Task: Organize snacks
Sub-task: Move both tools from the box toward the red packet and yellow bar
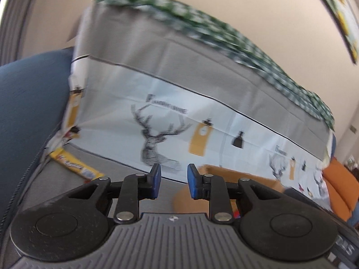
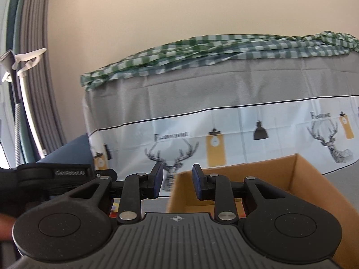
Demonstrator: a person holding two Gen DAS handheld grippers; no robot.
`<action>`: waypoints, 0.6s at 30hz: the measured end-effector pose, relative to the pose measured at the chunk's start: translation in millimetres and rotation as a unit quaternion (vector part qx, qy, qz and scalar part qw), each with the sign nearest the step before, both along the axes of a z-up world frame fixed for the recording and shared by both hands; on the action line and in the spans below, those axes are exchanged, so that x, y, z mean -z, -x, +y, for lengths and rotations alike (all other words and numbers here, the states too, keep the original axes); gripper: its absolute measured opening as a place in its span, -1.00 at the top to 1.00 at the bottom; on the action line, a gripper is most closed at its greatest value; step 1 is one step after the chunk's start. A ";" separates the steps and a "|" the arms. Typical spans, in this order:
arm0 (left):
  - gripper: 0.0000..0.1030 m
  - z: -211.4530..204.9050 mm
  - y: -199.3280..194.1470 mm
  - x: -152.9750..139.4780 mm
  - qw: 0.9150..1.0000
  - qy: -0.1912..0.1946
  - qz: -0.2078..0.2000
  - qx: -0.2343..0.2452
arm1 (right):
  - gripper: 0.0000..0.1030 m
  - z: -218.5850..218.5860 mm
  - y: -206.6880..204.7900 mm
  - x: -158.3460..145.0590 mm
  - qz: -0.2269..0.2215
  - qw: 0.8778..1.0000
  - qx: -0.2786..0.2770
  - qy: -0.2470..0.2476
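A yellow snack packet (image 1: 74,167) lies on the grey sofa seat at the left, against the draped back. An open cardboard box (image 1: 253,178) stands on the seat to the right of it, and in the right wrist view the same box (image 2: 314,190) fills the lower right. My left gripper (image 1: 174,176) hovers over the seat between the packet and the box, its blue pads (image 1: 157,177) a little apart with nothing between them. My right gripper (image 2: 177,178) is level with the box's near left corner, with a narrow gap and nothing held.
The sofa back wears a white deer-print cloth (image 1: 157,121) with a green checked cloth (image 2: 202,49) on top. A blue armrest (image 1: 29,103) closes the left side and an orange cushion (image 1: 341,188) lies at the far right. The other unit's black body (image 2: 56,173) sits at the left.
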State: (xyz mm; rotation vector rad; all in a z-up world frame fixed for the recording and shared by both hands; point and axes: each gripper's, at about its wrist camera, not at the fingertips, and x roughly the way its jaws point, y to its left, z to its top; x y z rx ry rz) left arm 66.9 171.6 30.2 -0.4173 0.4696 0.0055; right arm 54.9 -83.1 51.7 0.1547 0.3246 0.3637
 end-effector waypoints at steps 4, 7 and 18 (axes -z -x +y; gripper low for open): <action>0.46 40.2 -6.1 10.1 0.999 0.008 0.020 -0.038 | 0.48 29.9 8.4 1.3 -0.007 0.999 -0.035 0.000; 0.46 62.8 -7.7 16.7 0.998 0.014 0.034 -0.054 | 0.50 51.9 13.0 5.2 -0.008 0.998 -0.057 0.004; 0.46 90.8 -5.6 20.2 0.997 -0.001 0.045 -0.064 | 0.50 116.4 8.4 29.8 0.018 0.996 -0.091 0.009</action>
